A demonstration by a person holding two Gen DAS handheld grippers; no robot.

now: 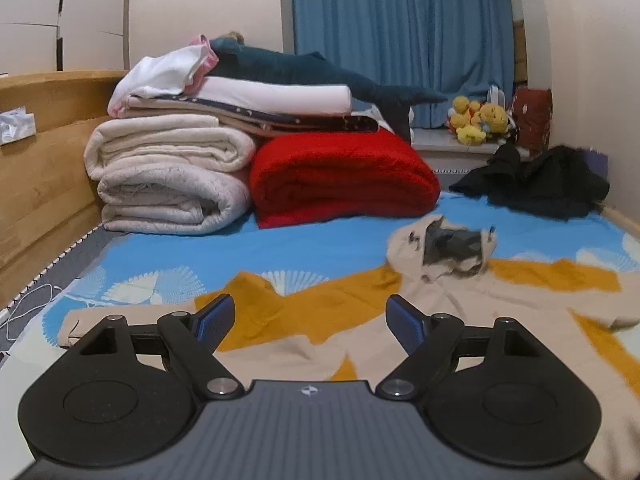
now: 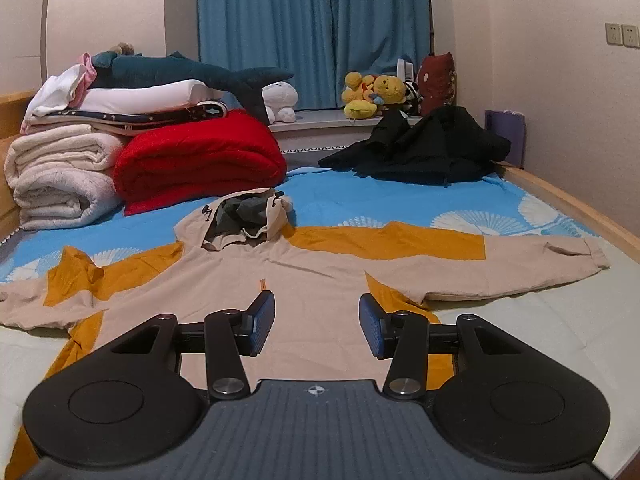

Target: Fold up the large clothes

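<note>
Beige-and-mustard hoodie (image 2: 304, 264) lies spread flat on the blue patterned bedsheet (image 2: 360, 204), sleeves out to both sides, hood toward the red blanket (image 2: 200, 156). Left gripper (image 1: 308, 322) and right gripper (image 2: 317, 326) hover above it, fingers spread, nothing between them

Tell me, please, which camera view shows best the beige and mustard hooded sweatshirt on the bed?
The right wrist view: the beige and mustard hooded sweatshirt lies spread flat, hood and both sleeves visible. The left wrist view shows it blurred, with one side cut off.
</note>
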